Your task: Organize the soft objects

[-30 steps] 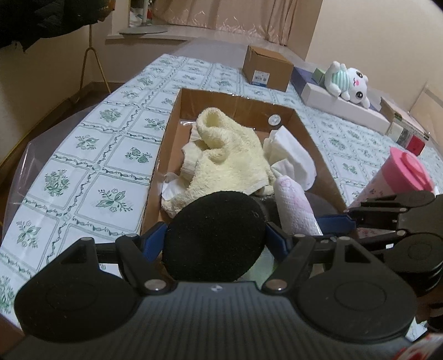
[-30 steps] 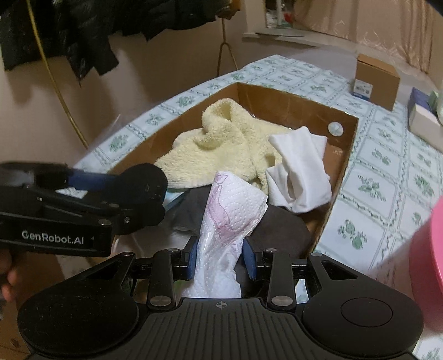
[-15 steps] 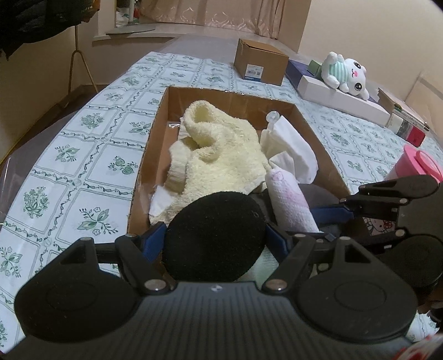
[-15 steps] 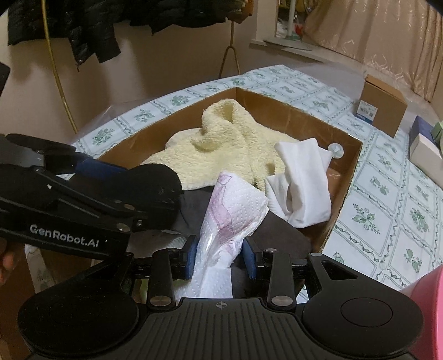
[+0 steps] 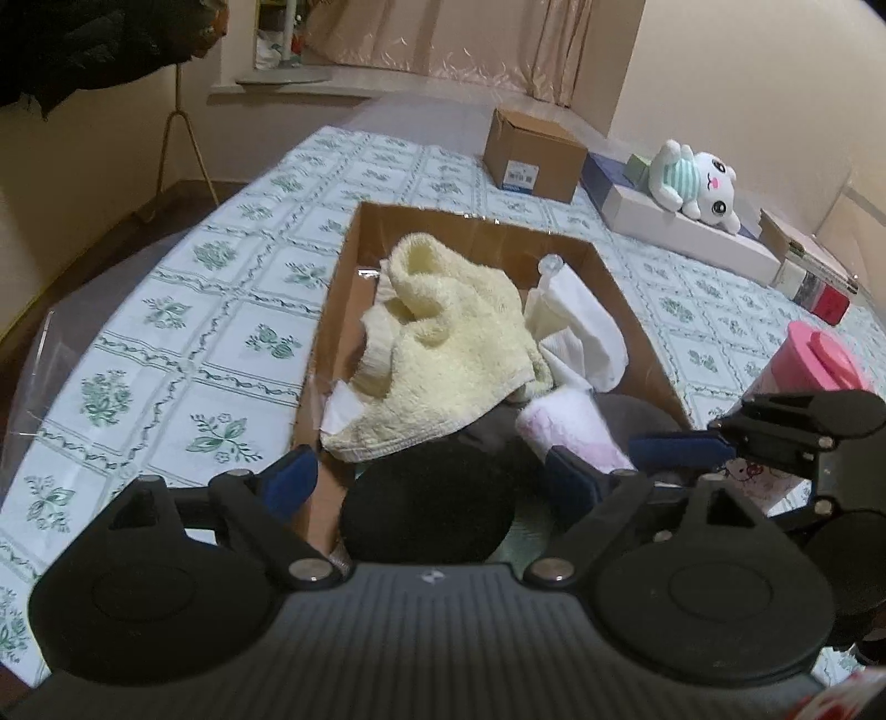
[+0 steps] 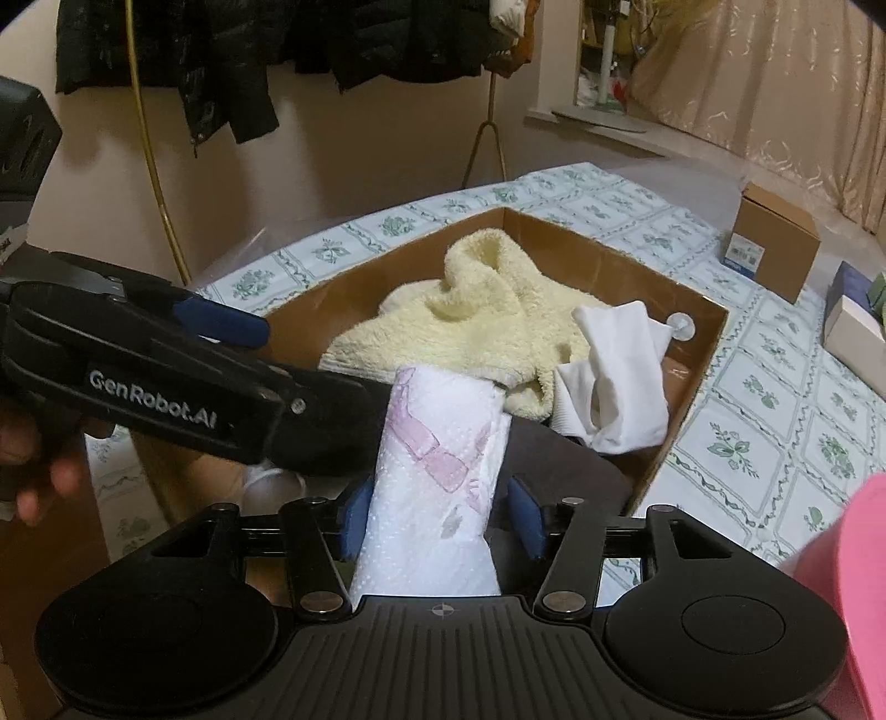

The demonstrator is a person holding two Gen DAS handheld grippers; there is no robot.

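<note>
Box (image 5: 620, 288) already holds towel (image 5: 454, 354) and sock (image 6: 620, 376); both grippers opening, left (image 5: 426, 471) off black pad (image 5: 426, 509), right (image 6: 437, 515) off tissue pack (image 6: 437, 471).

This is a lived-in home room: a table (image 5: 232, 310) under a green floral-tiled cloth, pinkish curtains (image 5: 443, 44) at a window, dark jackets (image 6: 166, 61) hanging along the wall, a plush toy (image 5: 692, 185) (white, striped shirt) lying on stacked boxes (image 5: 692, 238).
</note>
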